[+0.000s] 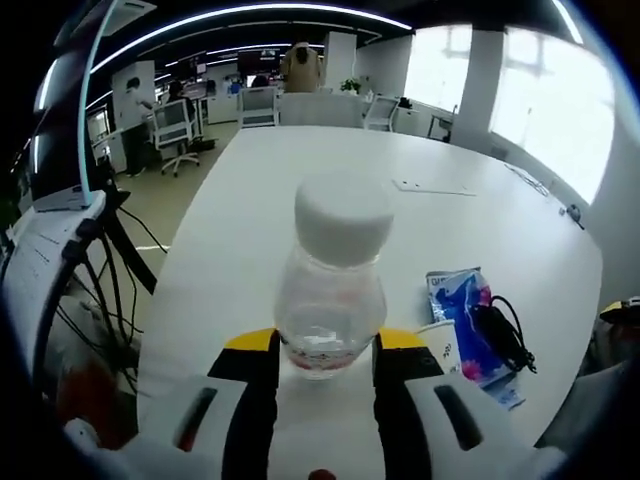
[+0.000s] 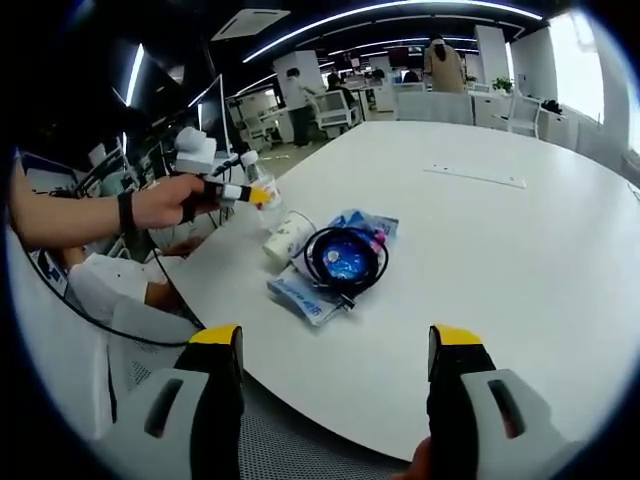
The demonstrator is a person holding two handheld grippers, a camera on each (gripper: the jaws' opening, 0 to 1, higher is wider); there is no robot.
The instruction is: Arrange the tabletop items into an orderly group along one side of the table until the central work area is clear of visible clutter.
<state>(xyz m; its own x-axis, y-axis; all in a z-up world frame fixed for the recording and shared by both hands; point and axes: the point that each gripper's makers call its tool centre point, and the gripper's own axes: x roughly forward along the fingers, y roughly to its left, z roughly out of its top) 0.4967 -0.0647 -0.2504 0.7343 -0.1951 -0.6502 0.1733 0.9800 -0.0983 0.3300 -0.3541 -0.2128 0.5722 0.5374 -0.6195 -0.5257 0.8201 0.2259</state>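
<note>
Presently, clear bottle (image 1: 330, 290) with white cap upright near the table (image 1: 300, 180) edge, clamped between the left gripper (image 1: 327, 350) jaws, paper cup (image 2: 286, 238) lying beside blue packet (image 2: 305, 290) and coiled black cable (image 2: 345, 258), right gripper (image 2: 335, 345) jaws wide apart, holding nothing.

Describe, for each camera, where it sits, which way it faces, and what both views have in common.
Left gripper view: rides the left gripper, looking along its jaws, closed on a clear bottle, across the white table.
Right gripper view: rides the open right gripper, off the table edge, facing the person's hand and a black cable coil.
Shared: bottle, table, blue packet, paper cup.
</note>
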